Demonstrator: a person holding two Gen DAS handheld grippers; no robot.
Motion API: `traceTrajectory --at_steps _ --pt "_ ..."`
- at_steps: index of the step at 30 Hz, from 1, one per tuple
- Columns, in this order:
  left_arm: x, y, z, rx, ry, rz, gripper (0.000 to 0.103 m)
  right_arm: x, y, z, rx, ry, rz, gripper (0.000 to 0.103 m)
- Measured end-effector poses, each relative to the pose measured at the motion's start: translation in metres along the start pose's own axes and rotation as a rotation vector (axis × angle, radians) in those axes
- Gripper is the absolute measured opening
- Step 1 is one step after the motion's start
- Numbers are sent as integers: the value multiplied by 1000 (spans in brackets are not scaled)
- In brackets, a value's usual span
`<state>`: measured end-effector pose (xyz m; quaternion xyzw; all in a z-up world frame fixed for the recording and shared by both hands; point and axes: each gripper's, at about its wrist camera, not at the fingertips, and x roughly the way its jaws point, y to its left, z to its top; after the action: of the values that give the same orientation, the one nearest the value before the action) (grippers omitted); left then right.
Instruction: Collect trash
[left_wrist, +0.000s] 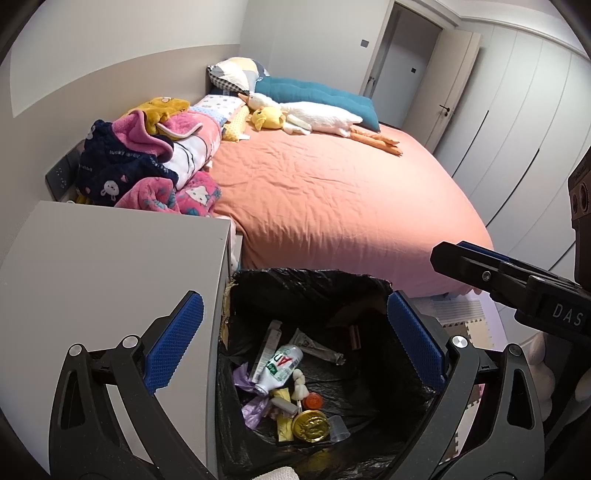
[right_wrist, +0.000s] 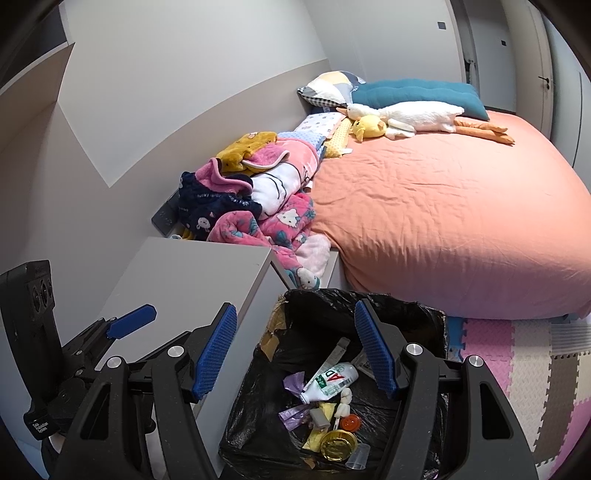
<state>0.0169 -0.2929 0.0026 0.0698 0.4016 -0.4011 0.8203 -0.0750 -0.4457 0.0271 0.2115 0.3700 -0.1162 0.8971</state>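
Both hand-held grippers hover over the trash bin (left_wrist: 310, 369), a box lined with a black bag that stands on the floor between the grey nightstand (left_wrist: 110, 266) and the bed (left_wrist: 332, 192). Left hand-held gripper (left_wrist: 295, 343): jaws spread wide, blue pads either side of the bin mouth, nothing held. Right hand-held gripper (right_wrist: 299, 350): same, wide open, empty, tilted down into the bin. Trash already sits at the bag bottom: plastic bottle (left_wrist: 280, 365), gold round lid (left_wrist: 310, 424), orange cap (left_wrist: 314, 400), clear small cup (left_wrist: 338, 428), purple wrappers (left_wrist: 255, 406), a flattened tube (left_wrist: 267, 349). Judgement: drops look done, and no loose trash is visible on the nightstand top or the bed. The likely step in hand is finishing up: either a last scan or closing the bag. To do it well: lift each gripper straight up clear of the bag rim so the pads don't snag the thin plastic; if gathering the bag, pinch the rim at opposite sides, not the torn cardboard edge (right_wrist: 275, 332) on the left wall. Pose: both wrists pitched steeply down, side by side, left one nearer the nightstand, right one coming in from the bed-side floor mats (right_wrist: 517, 354); the two grippers are near each other but apart.
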Motion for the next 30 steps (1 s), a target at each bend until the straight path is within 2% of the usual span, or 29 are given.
traceTrajectory --at_steps 8,30 --pt "-2 -2 2 6 -19 7 96 0 2 0 -2 -1 -1 67" --pt "-1 -7 4 34 -8 5 96 -1 3 3 -4 -4 0 67"
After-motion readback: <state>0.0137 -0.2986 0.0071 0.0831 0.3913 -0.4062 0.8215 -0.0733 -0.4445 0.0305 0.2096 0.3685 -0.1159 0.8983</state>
